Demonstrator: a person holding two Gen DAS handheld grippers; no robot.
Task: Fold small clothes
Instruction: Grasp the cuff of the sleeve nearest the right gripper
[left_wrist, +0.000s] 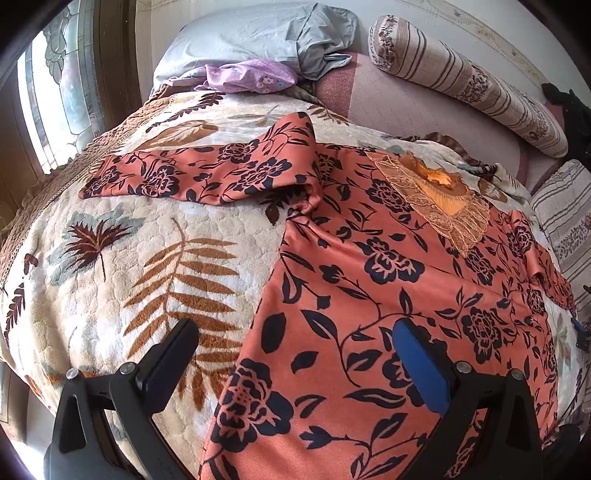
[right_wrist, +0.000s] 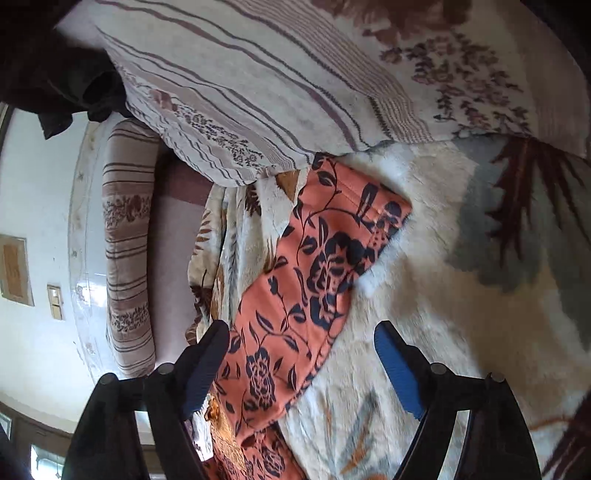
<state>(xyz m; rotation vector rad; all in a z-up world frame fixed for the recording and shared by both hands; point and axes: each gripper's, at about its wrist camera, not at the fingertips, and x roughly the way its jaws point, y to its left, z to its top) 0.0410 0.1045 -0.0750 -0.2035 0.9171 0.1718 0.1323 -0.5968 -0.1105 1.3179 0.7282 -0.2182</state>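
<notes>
Top (left_wrist: 388, 258) spread flat on bed blanket (left_wrist: 110, 295), sleeves out. Left claw (left_wrist: 291, 350) apart over hem; right claw (right_wrist: 299, 354) apart over sleeve (right_wrist: 325, 258), nothing held (slippery satin). Risk: pinching blanket pile too.

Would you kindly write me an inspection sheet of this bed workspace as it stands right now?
Surface: leaf-print blanket spread over the bed.
Job's things: orange floral garment lying flat, neck embroidery up, one sleeve stretched sideways, the other sleeve flat near the striped quilt.
Clutter: grey pillow, purple floral cloth, striped bolster.
Grippers: left gripper open above the garment's side edge; right gripper open over the second sleeve, holding nothing.
Cables: nothing seen.
Surroundings: patterned glass window, pale wall with a switch plate.
</notes>
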